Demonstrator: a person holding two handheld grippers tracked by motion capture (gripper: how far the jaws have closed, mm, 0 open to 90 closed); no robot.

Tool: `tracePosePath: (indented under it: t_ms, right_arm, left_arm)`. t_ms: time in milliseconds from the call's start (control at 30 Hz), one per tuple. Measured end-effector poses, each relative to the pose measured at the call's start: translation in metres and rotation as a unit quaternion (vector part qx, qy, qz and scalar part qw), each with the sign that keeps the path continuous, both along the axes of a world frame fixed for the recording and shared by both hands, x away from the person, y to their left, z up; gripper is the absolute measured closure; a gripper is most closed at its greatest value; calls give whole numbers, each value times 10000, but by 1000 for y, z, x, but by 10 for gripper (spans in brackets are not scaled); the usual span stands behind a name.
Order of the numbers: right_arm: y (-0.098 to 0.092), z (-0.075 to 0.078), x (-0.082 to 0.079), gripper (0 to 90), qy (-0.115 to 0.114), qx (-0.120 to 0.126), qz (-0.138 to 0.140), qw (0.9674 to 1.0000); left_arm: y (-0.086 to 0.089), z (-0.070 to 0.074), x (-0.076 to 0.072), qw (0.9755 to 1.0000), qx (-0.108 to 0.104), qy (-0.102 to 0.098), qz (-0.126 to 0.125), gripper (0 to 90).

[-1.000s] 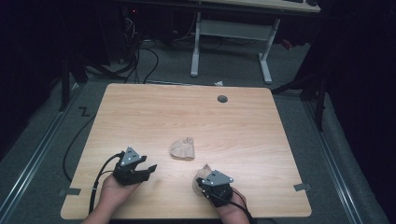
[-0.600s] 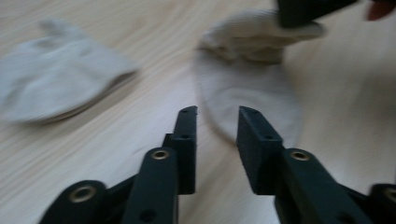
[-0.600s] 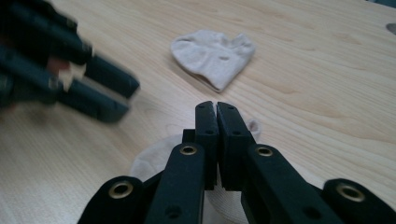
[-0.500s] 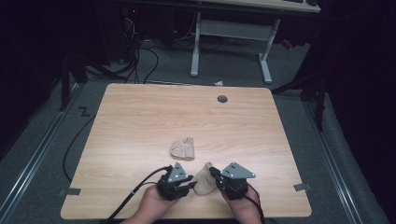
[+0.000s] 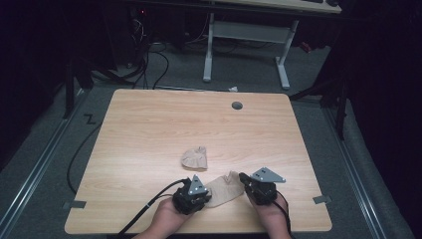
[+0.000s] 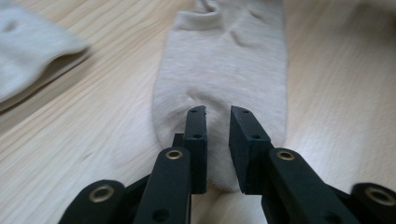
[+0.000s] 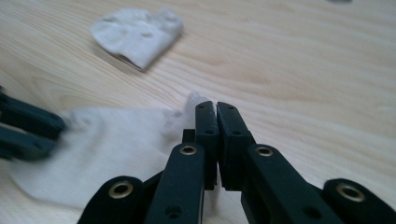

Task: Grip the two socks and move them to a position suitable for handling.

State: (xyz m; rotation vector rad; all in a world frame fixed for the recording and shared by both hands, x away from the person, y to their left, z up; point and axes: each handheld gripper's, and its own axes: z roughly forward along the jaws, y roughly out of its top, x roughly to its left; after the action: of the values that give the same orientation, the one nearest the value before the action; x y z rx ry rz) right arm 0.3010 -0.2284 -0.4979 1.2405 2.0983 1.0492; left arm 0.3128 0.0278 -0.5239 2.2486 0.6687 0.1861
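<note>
A flat sock [image 5: 219, 190] lies between two grippers. The right gripper [image 7: 217, 108] pinches its cuff; the left gripper [image 6: 218, 113], jaws narrowly apart, must close on the toe.

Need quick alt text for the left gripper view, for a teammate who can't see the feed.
The left gripper hangs just above the rounded near end of a flat beige sock on the wooden table, its two black jaws slightly apart with sock fabric visible between them. A second folded sock lies at upper left.
</note>
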Motion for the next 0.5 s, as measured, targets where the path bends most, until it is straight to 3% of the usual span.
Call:
tracePosePath:
  t_ms: [100, 133, 233, 300, 333, 500]
  right_arm:
    - [-4, -6, 4, 875, 151, 82, -50, 9998]
    - [-6, -12, 6, 816, 285, 123, -118, 9994]
    - [-6, -13, 7, 778, 207, 19, -190, 9996]
    - [-4, -11, 6, 781, 94, -11, -108, 9999]
    - [2, -12, 6, 845, 165, -75, 96, 9998]
    - [8, -22, 6, 894, 485, -263, 271, 9981]
  left_arm:
    - [6, 0, 3, 10000, -11, 31, 92, 764]
    - [9, 0, 5, 9999, -2, 28, 152, 762]
    - [13, 0, 8, 9997, 50, -54, 223, 751]
    - [14, 0, 9, 9997, 74, -98, 205, 734]
    - [15, 0, 10, 9998, 45, -71, 185, 729]
    - [21, 1, 10, 9997, 117, -62, 191, 729]
